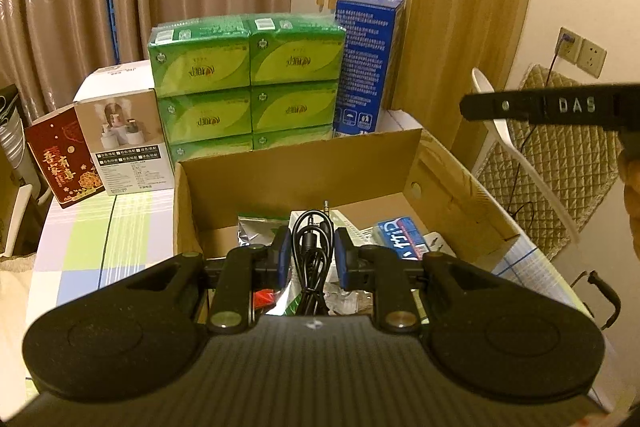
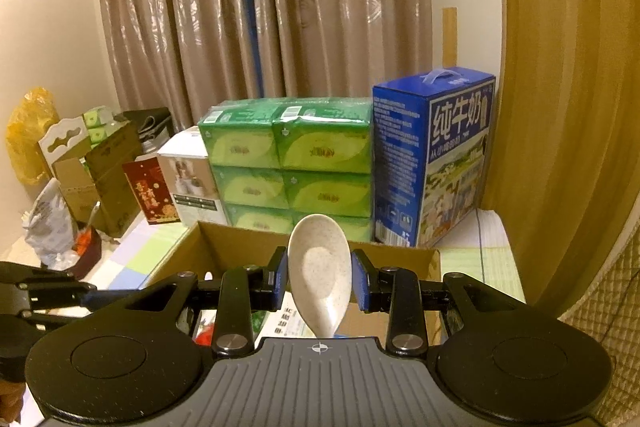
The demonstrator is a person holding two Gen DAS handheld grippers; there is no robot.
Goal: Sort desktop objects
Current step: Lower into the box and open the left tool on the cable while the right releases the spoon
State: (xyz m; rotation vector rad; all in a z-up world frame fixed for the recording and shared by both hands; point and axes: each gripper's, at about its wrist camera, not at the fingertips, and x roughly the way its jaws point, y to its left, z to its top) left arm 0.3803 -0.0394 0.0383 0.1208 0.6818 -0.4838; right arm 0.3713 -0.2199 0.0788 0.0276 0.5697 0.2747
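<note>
Your left gripper (image 1: pixel 311 254) clenched the limp, light black cable (image 1: pixel 312 247); your right gripper (image 2: pixel 319 281) pinched the stiff, slippery spoon (image 2: pixel 319 267) by its bowl.

Right gripper (image 2: pixel 319 281) apparently clamps white spoon (image 2: pixel 319 267) above cardboard box (image 2: pixel 244 243)

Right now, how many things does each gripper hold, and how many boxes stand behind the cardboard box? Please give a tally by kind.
Black coiled cable, in the left gripper: 1
White spoon, in the right gripper: 1
Blue milk carton: 1
White product box: 1
Red box: 1
Green tissue multipack: 1
Total: 6
</note>
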